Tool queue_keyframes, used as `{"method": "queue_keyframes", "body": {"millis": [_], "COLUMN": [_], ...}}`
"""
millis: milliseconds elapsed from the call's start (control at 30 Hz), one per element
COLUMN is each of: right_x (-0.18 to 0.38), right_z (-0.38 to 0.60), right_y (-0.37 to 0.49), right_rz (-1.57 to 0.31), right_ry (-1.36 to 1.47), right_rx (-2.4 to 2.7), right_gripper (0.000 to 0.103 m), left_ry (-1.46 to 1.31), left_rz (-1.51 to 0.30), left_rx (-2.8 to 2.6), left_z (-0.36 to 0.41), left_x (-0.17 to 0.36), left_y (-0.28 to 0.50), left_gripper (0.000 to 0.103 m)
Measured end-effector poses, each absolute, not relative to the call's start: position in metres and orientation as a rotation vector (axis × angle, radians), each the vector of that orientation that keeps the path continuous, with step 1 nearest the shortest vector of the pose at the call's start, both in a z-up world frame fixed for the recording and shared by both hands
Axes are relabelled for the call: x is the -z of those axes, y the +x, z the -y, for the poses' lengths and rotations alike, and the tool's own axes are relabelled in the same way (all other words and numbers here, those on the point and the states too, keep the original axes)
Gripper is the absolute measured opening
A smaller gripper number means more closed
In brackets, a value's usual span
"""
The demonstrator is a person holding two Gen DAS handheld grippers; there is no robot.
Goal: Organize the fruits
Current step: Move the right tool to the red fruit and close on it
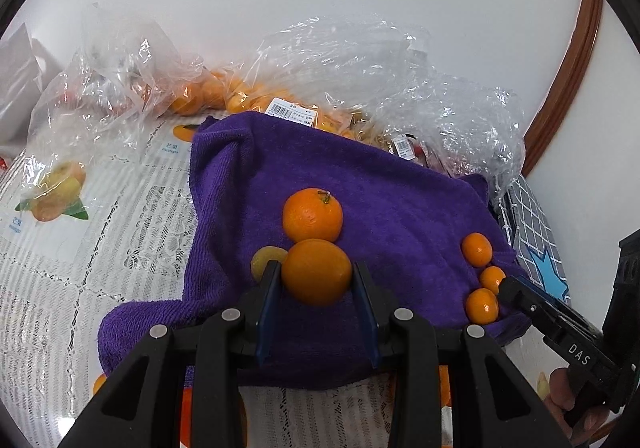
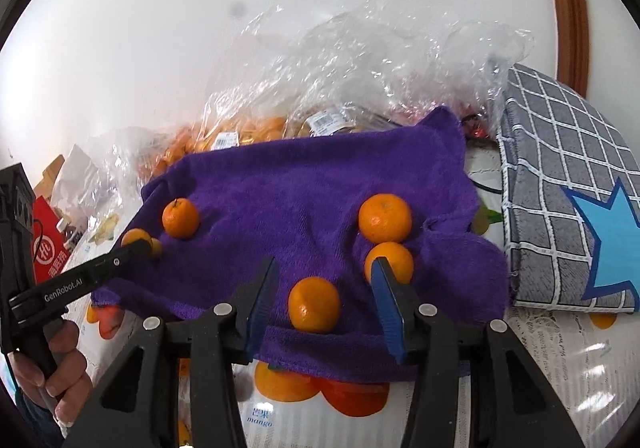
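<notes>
Oranges sit on the purple towel [image 1: 400, 207]. My left gripper [image 1: 316, 280] seems to pinch one orange [image 1: 316, 272]; my right gripper [image 2: 324, 288] gapes wide around a small orange [image 2: 314, 304], not touching it.

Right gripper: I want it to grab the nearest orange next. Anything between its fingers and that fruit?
Nothing visible. The right gripper is open, and the nearest orange lies on the purple towel between its fingers. Another orange sits behind the right finger.

- One orange [image 1: 316, 272] sits between the left gripper [image 1: 316, 288] fingers, on the towel [image 1: 400, 199]; another orange [image 1: 313, 214] lies just beyond it.
- Three small oranges [image 1: 477, 249] lie to its right.
- Bags [image 1: 360, 59], apparently holding fruit, lie behind the towel on the desk [image 1: 60, 268].
</notes>
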State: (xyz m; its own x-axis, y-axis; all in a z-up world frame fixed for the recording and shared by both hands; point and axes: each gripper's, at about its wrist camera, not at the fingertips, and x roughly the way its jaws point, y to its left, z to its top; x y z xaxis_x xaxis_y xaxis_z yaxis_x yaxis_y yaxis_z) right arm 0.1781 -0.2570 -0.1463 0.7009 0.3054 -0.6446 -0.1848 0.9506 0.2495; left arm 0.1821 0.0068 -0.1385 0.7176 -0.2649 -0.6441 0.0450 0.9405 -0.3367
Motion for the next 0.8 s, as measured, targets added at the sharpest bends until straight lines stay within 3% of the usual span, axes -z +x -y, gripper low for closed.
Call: {"method": "queue_keyframes", "body": {"millis": [800], "right_x": [0.093], "right_z": [0.255], "right_y": [0.107], "right_rz": [-0.706], "right_ry": [0.11], "right_rx": [-0.216], "right_gripper": [0.049], "left_ry": [-0.315], "left_rz": [-0.653], "left_rx": [0.101], "left_z": [-0.026], "left_x": [0.126], "left_y": [0.158], "left_gripper": [0.042]}}
